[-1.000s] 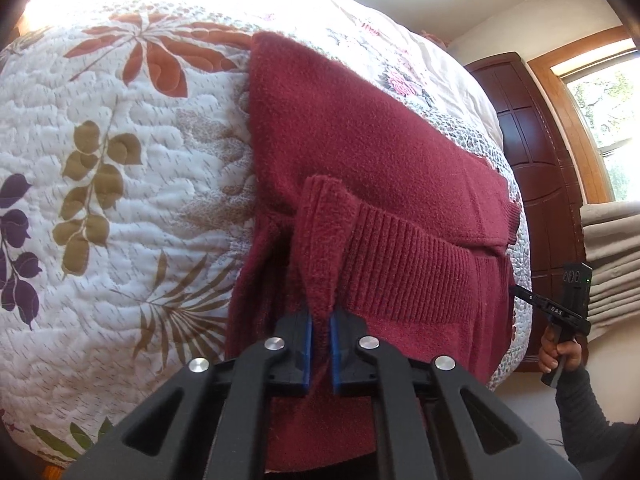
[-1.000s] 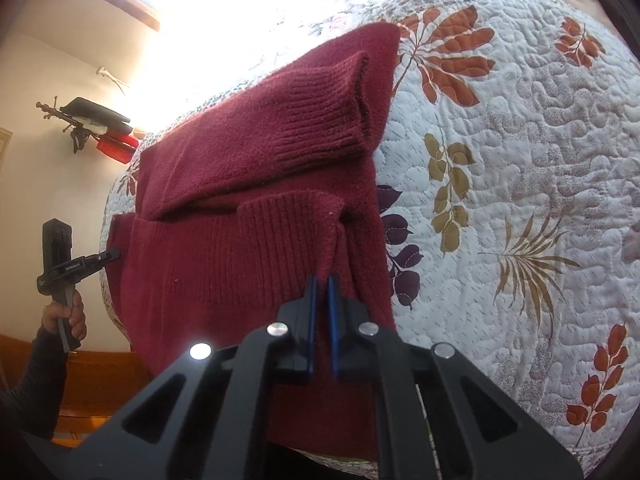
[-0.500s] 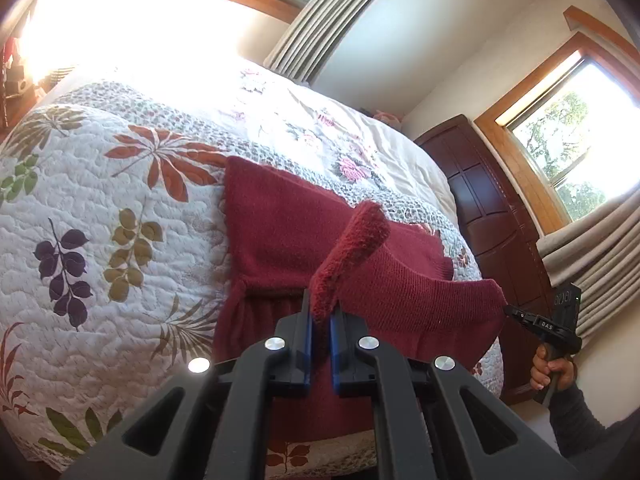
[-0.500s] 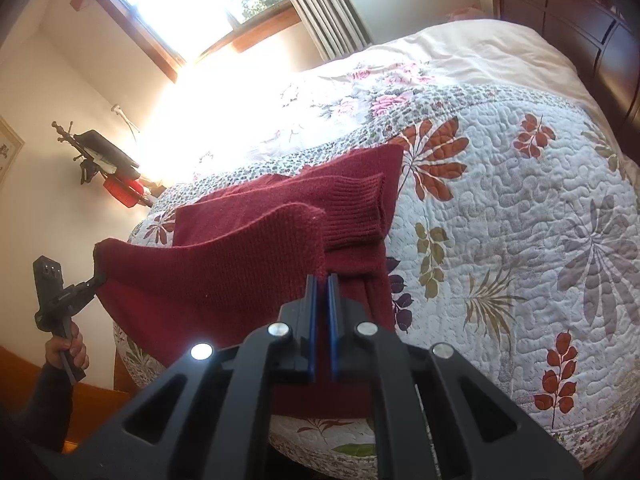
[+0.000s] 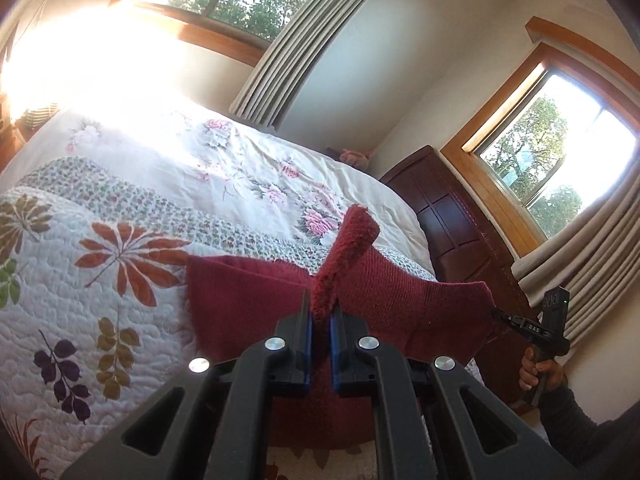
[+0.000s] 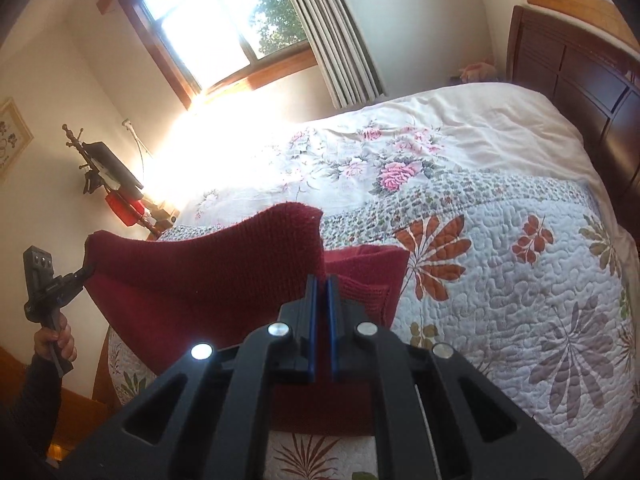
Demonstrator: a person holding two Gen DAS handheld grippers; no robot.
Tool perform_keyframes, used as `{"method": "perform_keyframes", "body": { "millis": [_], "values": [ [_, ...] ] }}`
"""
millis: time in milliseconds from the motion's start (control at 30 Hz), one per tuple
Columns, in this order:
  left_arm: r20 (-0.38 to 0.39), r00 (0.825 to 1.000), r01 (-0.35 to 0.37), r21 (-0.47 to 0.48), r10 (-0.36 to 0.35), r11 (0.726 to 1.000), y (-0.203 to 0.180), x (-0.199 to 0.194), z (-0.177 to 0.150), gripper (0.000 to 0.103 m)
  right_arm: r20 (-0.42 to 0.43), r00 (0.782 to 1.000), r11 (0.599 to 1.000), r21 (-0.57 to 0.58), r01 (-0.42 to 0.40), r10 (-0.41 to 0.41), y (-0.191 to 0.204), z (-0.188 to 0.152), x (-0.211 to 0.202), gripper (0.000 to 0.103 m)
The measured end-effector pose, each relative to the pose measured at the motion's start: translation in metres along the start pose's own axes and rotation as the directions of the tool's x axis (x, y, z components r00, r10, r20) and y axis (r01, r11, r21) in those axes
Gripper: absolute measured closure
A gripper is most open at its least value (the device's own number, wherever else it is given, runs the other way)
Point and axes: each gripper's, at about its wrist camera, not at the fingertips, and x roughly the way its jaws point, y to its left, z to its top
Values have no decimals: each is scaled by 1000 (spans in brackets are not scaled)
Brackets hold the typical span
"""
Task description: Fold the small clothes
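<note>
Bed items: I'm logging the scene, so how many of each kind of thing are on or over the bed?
Sweater: 1
Quilt: 1
Floral sheet: 1
Grippers, left and right, both shut on the sweater: 2
Total: 5

Sweater [image 5: 248,296] solid dark red, ribbed knit at the lifted edge. Quilt [image 6: 520,280] white with stitched swirl texture, printed with rust-orange leaf sprays, olive and purple leaves, grey-mauve fronds; band of small green-and-red speckle along its top. Sheet [image 6: 460,120] beyond it cream with pink roses and grey-green foliage. Left gripper [image 5: 320,316] and right gripper [image 6: 322,292] black, blue pads, silver screw heads. Headboard [image 6: 580,80] dark reddish-brown wood. Curtains [image 5: 288,48] beige; window frames orange-brown wood; walls off-white.
</note>
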Motion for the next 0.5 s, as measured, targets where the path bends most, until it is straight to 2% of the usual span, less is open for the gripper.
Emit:
{"method": "perform_keyframes", "body": {
  "millis": [200, 333, 500],
  "values": [
    [11, 1000, 5, 17, -5, 1000, 11, 36, 60, 97, 24, 1000, 1000, 19, 3, -4, -15, 55, 30, 99],
    [-35, 999, -12, -14, 11, 1000, 33, 79, 86, 97, -14, 1000, 999, 31, 22, -22, -28, 81, 69, 99],
    [-110, 993, -50, -77, 41, 996, 69, 134, 100, 97, -98, 994, 996, 70, 46, -39, -51, 96, 126, 99]
  ]
}}
